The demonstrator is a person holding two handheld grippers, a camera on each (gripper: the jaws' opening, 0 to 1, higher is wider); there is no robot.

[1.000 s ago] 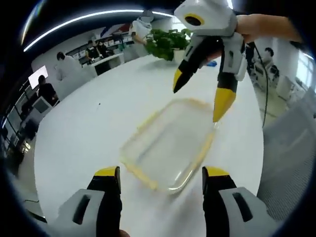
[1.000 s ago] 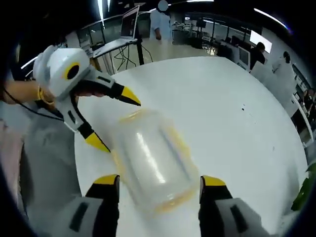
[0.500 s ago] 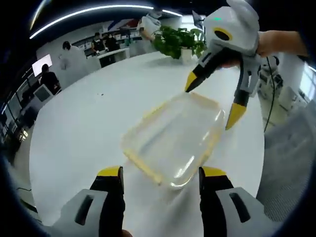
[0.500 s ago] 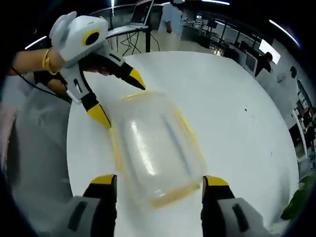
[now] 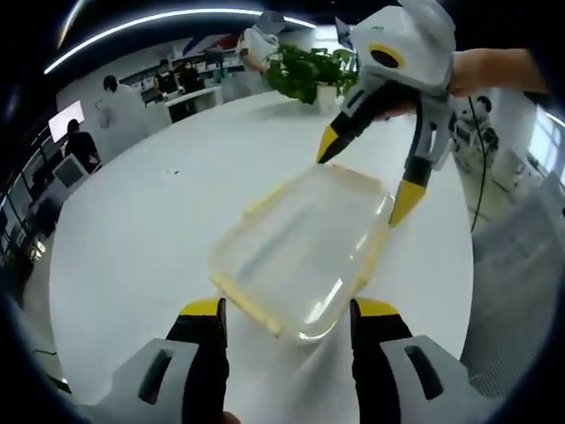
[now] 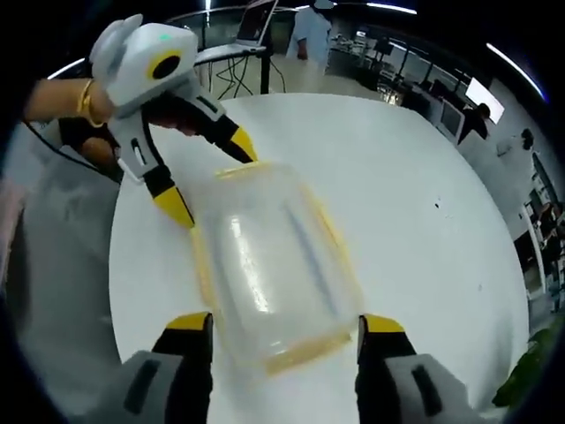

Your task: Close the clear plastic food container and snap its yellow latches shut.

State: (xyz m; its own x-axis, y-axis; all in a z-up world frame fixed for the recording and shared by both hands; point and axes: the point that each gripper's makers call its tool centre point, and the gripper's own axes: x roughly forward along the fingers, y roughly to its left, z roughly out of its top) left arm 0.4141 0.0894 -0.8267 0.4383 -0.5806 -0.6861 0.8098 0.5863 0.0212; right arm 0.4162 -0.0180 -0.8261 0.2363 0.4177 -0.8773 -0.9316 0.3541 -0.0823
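A clear plastic food container (image 5: 305,247) with a yellow rim and yellow latches lies flat on the round white table (image 5: 150,221). My left gripper (image 5: 290,311) is open and straddles the container's near end. My right gripper (image 5: 364,175) comes in from the upper right, open, with one fingertip on each side of the far end. In the right gripper view the same container (image 6: 269,274) lies lengthwise between my right gripper (image 6: 284,325), open at its near end, and my left gripper (image 6: 212,179), open at the far end. Whether the latches are snapped down is too blurred to tell.
A potted green plant (image 5: 309,75) stands at the table's far edge. People sit and stand at desks beyond it. A laptop (image 6: 252,22) rests on a desk behind the table. Grey clothing (image 5: 521,291) lies close to the table edge on the right.
Both cameras have shifted a little and the picture is sharper. The right gripper's tips have come slightly nearer the container's far end. Both grippers remain open; the container lies in place.
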